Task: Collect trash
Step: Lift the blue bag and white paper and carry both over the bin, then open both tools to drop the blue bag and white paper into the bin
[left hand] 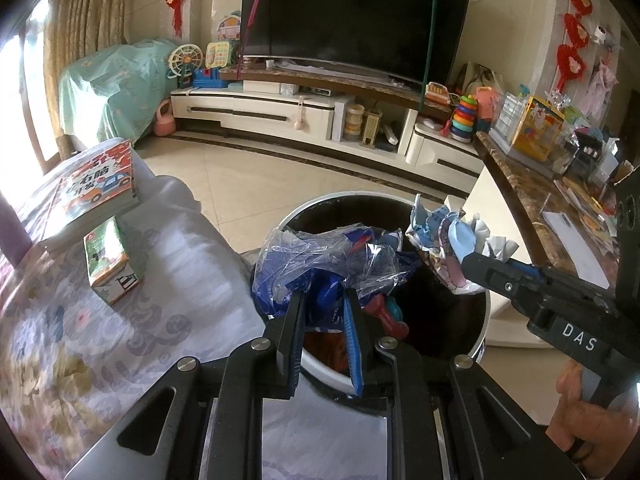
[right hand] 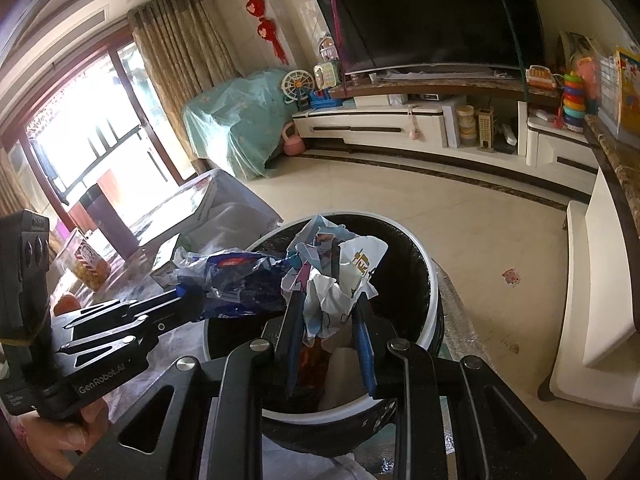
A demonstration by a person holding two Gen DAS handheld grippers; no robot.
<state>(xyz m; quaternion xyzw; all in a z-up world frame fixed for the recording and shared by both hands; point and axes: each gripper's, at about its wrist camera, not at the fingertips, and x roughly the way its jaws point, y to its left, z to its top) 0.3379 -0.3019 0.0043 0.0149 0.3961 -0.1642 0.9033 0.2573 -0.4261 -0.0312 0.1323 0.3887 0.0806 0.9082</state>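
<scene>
Your left gripper (left hand: 324, 300) has its two fingers pinched on a crumpled blue and clear plastic wrapper (left hand: 320, 264), the pads pressing into the bunched film so that it fans out above the tips. You hold it over the near-left part of the mouth of the round bin (left hand: 486, 320), a dark-lined pail with a white rim. Your right gripper (right hand: 326, 300) has its fingers clamped on a crumpled printed paper wrapper (right hand: 340, 276), white with cartoon figures and a gold mark, and that wad sits above the middle of the bin's opening as the right wrist camera shows it. In the left wrist view the paper wrapper hangs over the bin's far-right rim, just beside the plastic one, the two bundles near but apart. Inside the bin, some red and teal scraps (left hand: 386, 312) lie against the dark liner. Your right hand (left hand: 580, 420) grips its handle at the lower right edge of the left view. The bin stands against the edge of a surface draped in a pale patterned cloth (left hand: 120, 320); on that cloth, toward its far left corner, rest a children's book with a car on its cover (left hand: 96, 188) and, nearer you, a small green carton (left hand: 110, 264).
</scene>
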